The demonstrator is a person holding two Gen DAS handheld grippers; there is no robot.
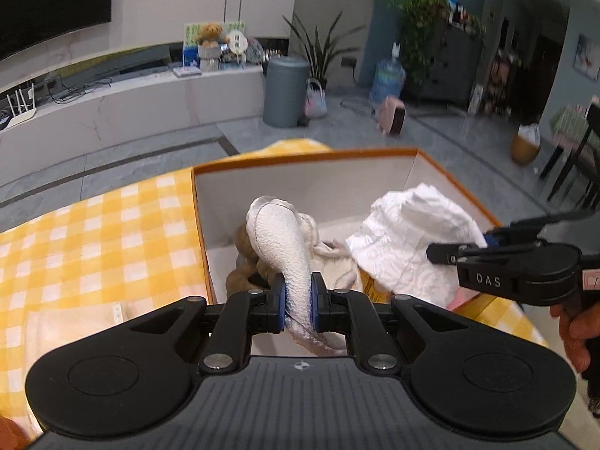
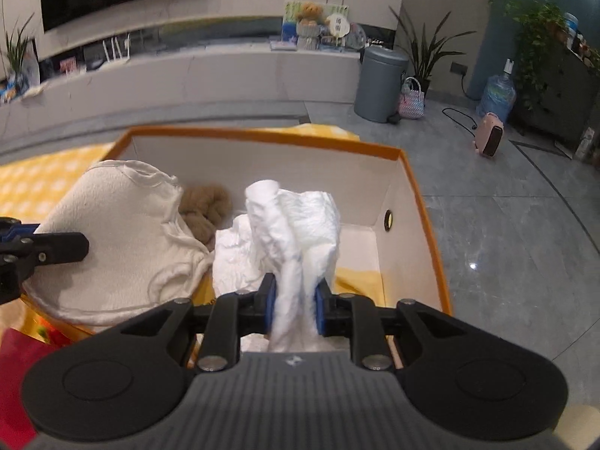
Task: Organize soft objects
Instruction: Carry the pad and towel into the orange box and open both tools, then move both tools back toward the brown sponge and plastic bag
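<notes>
An orange-rimmed cardboard box [image 1: 300, 154] [image 2: 412, 172] with white inside walls stands on a yellow checked cloth [image 1: 93, 232]. My left gripper [image 1: 298, 302] is shut on a cream towel [image 1: 281, 240], which droops over the box's left side; the towel also shows in the right wrist view [image 2: 112, 232]. My right gripper [image 2: 296, 309] is shut on a crinkled white cloth [image 2: 296, 225] held over the box's right half; this cloth also shows in the left wrist view [image 1: 405, 232], with the right gripper [image 1: 442, 253] beside it. A brown plush toy [image 2: 204, 210] [image 1: 243, 247] lies inside the box, partly hidden by the towel.
A folded pale towel [image 1: 75, 322] lies on the checked cloth left of the box. A red item [image 2: 18, 367] sits at the lower left of the right wrist view. Beyond the table are grey floor, a grey bin [image 2: 380, 82] and a pink heater [image 2: 489, 138].
</notes>
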